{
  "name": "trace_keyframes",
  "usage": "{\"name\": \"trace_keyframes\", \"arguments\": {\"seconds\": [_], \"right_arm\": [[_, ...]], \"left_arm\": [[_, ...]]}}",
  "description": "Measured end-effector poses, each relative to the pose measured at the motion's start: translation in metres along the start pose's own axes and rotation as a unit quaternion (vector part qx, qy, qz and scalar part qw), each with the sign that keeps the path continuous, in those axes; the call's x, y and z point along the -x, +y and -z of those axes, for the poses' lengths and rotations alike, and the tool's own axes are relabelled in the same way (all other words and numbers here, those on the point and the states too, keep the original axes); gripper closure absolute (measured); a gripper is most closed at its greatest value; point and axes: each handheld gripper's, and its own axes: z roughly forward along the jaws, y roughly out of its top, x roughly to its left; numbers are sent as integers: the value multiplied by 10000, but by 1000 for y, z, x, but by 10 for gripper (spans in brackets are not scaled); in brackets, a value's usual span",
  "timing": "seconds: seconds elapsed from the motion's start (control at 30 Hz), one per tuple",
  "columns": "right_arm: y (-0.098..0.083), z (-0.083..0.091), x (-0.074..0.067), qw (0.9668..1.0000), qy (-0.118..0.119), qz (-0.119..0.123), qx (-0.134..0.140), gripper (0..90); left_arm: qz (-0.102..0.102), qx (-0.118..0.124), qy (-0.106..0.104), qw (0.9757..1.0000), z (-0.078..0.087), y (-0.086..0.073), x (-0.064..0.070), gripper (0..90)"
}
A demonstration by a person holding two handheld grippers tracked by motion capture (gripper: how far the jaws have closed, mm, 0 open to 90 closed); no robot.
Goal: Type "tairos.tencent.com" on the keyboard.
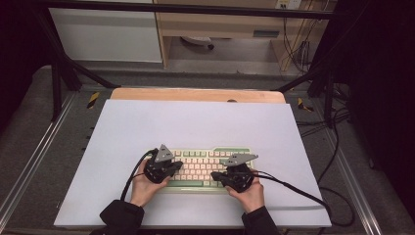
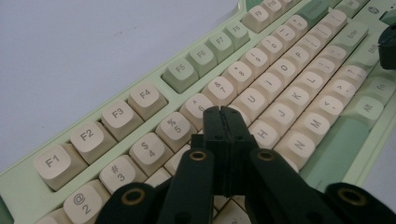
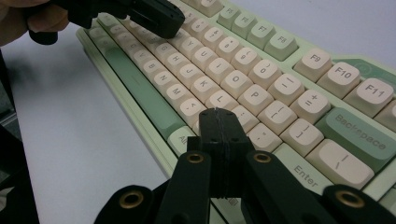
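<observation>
A pale green keyboard (image 1: 205, 169) with cream keys lies on a white sheet near the table's front edge. My left gripper (image 1: 177, 167) hovers over its left half, jaws pressed together with nothing between them. In the left gripper view its tip (image 2: 223, 111) sits above the keys near T and Y of the keyboard (image 2: 289, 84). My right gripper (image 1: 217, 177) is over the right half, also shut and empty. In the right gripper view its tip (image 3: 218, 114) hangs above the punctuation keys of the keyboard (image 3: 243, 70), with the left gripper (image 3: 159, 21) farther off.
The white sheet (image 1: 195, 122) covers a wooden table (image 1: 195, 94) whose far edge shows. Black cables (image 1: 303, 193) trail from the grippers to the right. Metal frame rails (image 1: 29, 156) run along both sides. Shelving and cords stand beyond the table.
</observation>
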Motion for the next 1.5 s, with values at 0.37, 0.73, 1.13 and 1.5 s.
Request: {"name": "trace_keyframes", "arguments": {"seconds": [0.37, 0.73, 1.13, 1.5], "right_arm": [[1, 2, -1, 10000, -18, -23, 12, 900], [3, 3, -1, 10000, -14, -69, 51, 900], [14, -7, -6, 10000, 34, -2, 25, 900], [14, -20, -8, 9999, 30, 22, -101, 900]], "left_arm": [[20, 98, -26, 9999, 22, -7, -3, 896], [116, 164, 38, 9998, 41, -22, -13, 896], [236, 200, 123, 9994, 59, -40, -25, 895], [338, 215, 104, 9991, 65, -51, -30, 894]]}}
